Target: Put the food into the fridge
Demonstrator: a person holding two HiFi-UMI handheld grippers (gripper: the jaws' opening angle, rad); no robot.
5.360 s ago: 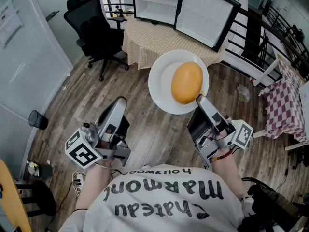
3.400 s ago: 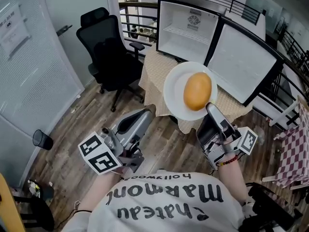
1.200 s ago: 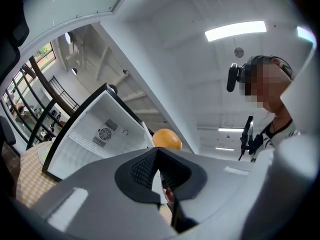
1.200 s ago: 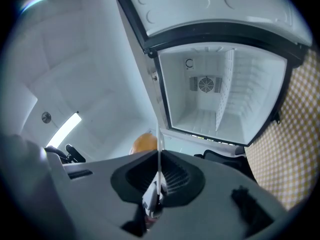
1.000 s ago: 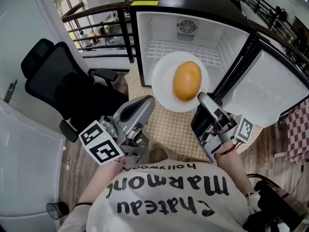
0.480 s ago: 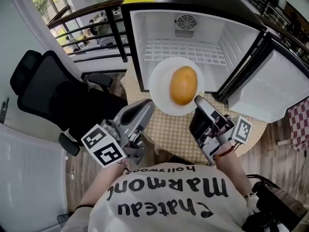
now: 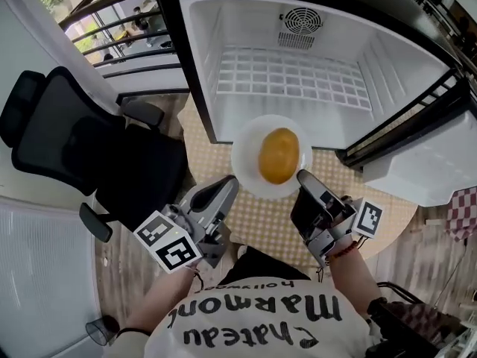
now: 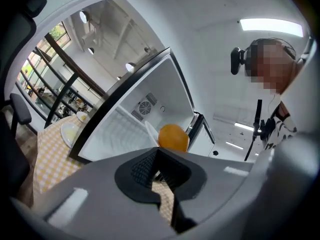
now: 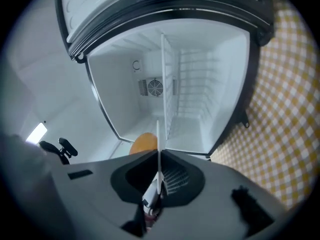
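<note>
1. Right gripper (image 7: pixel 302 176): I have it clamped on the near rim of the plate (image 7: pixel 244 162). The plate juts forward from the jaws.
2. Orange food (image 7: pixel 278 155): one, on the plate, its long axis pointing at the fridge (image 7: pixel 200 58).
3. Fridge: one, door open, wire shelf (image 7: pixel 291 77) straight ahead, beyond the plate.
4. Left gripper (image 7: pixel 226 186): closed, empty, beside the plate.

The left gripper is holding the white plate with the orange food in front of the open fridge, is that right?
No: the right gripper, not the left gripper, holds the white plate by its rim, as the head view shows. The orange food does lie on it, in front of the open fridge.
</note>
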